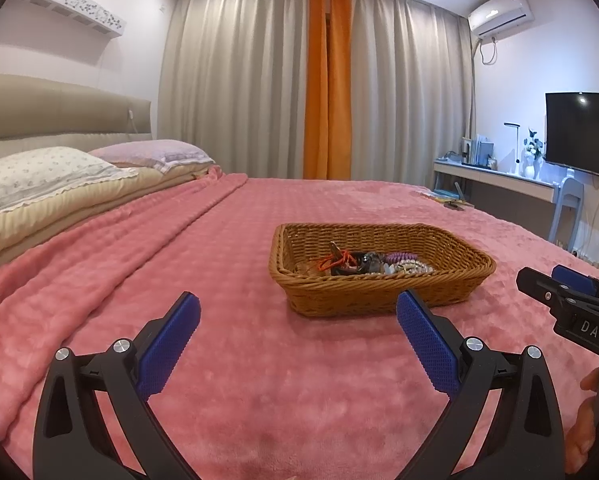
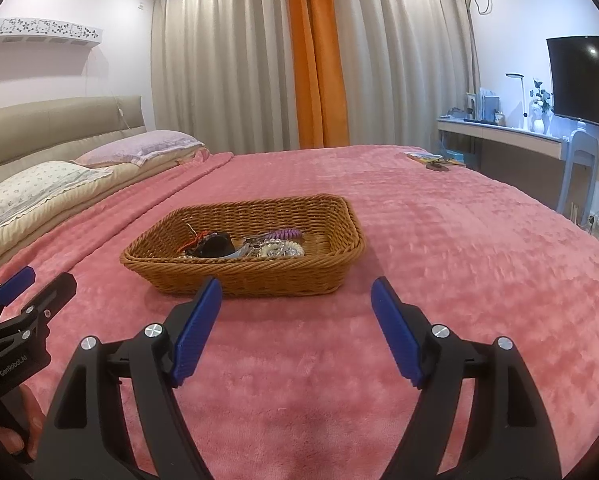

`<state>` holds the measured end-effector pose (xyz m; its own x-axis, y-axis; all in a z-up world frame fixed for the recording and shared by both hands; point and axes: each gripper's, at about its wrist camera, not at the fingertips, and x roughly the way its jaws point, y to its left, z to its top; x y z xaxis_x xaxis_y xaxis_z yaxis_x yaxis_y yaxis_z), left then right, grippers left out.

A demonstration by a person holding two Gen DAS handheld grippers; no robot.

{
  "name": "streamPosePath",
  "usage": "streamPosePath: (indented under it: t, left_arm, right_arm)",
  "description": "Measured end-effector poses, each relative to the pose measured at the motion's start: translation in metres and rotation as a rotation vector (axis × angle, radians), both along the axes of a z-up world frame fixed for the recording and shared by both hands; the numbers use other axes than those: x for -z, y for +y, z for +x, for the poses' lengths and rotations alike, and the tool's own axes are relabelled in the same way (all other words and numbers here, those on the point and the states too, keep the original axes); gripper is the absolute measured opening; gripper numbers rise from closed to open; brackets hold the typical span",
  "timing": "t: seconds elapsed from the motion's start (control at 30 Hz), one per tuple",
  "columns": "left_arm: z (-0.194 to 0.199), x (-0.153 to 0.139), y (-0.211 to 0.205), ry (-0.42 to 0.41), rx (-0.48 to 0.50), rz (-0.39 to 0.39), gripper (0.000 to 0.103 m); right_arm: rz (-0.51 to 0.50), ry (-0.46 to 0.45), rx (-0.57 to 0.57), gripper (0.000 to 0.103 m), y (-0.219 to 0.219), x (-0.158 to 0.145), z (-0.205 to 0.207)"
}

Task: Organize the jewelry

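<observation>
A brown wicker basket (image 1: 379, 304) sits on the pink bedspread; it also shows in the right wrist view (image 2: 243, 280). Inside lies a heap of jewelry (image 1: 363, 264): a red cord, dark pieces, a purple coil and pearl-like beads, also seen in the right wrist view (image 2: 251, 246). My left gripper (image 1: 299, 312) is open and empty, low over the bed just in front of the basket. My right gripper (image 2: 297, 296) is open and empty, in front of the basket's right end. Each gripper shows at the edge of the other's view (image 1: 567, 292) (image 2: 27, 284).
The pink blanket (image 2: 439, 248) covers a wide bed. Pillows (image 1: 39, 176) and a headboard lie at the left. Small items (image 2: 433, 160) lie at the bed's far right corner. A desk (image 2: 499, 130), chair and wall television stand at the right; curtains hang behind.
</observation>
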<state>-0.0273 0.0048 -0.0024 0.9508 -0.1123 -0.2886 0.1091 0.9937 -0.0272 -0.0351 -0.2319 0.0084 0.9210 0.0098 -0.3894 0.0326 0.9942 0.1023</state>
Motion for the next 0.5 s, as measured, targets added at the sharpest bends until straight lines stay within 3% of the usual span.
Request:
streamPosePath:
  t: [0.5]
  left_arm:
    - [0.001, 0.0, 0.0003, 0.003, 0.001, -0.003, 0.095]
  right_arm:
    - [-0.017, -0.004, 0.007, 0.077, 0.0044, -0.0001, -0.0012]
